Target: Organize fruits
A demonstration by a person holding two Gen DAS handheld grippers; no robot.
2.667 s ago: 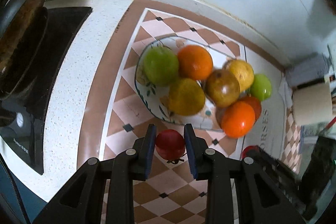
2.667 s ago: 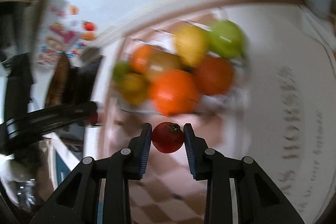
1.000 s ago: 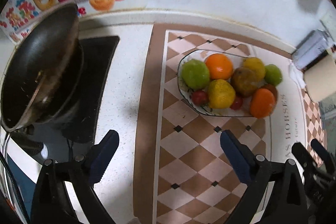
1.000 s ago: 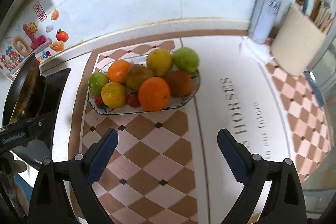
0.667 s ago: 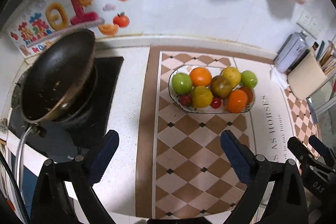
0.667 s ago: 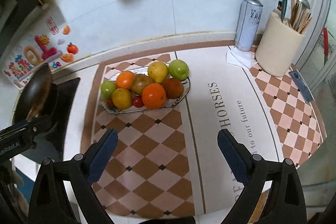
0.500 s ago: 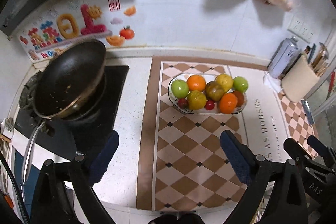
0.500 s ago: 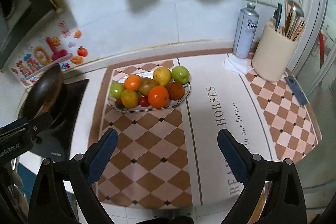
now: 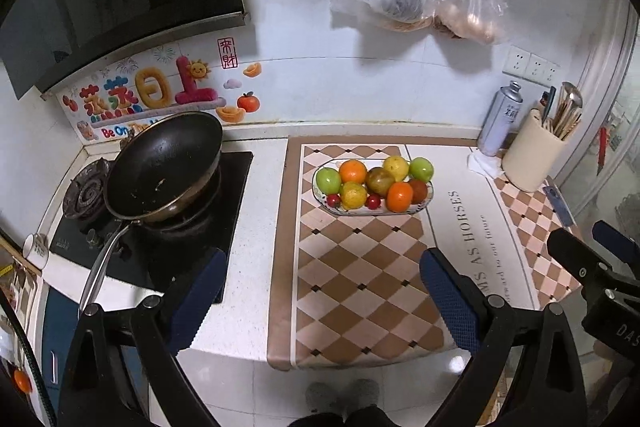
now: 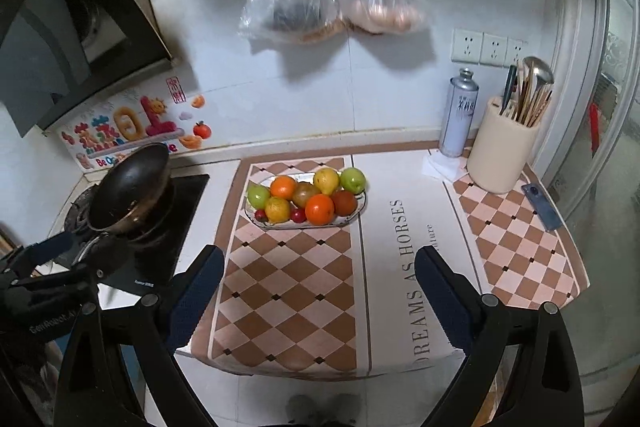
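Task looks finished or at its very end: all fruit visible sits in the oval plate (image 9: pixel 427 202), nothing loose on the mat (image 9: pixel 360 267) or the counter as far as either view shows. Left gripper (image 9: pixel 322 297) hangs high above the near edge of the counter, jaws spread wide, nothing between them; right gripper (image 10: pixel 318 293) the same, jaws wide apart and empty. Both are well apart from the plate. Judgement: no pick is in hand now; a next move, if any, would only be a check for stray fruit or parking the grippers, no precise grasp needed. The plate rests on the checkered part of the mat toward the back wall, between the stove with the black pan (image 9: pixel 164 167) and the utensil holder (image 9: pixel 530 157). Fruit is piled close, touching: green apple (image 9: pixel 329 179) at the left end, orange (image 9: pixel 353 171) behind, yellow pear-like fruit (image 9: pixel 396 167), second green apple (image 9: pixel 421 169) at the right, brownish fruit (image 9: pixel 380 181) in the middle, yellow citrus (image 9: pixel 354 195), bright orange (image 9: pixel 400 197) in front, dark red fruit (image 9: pixel 419 191), and two small red tomatoes (image 9: pixel 333 201) along the front rim. The pile looks stable, nothing overhanging.
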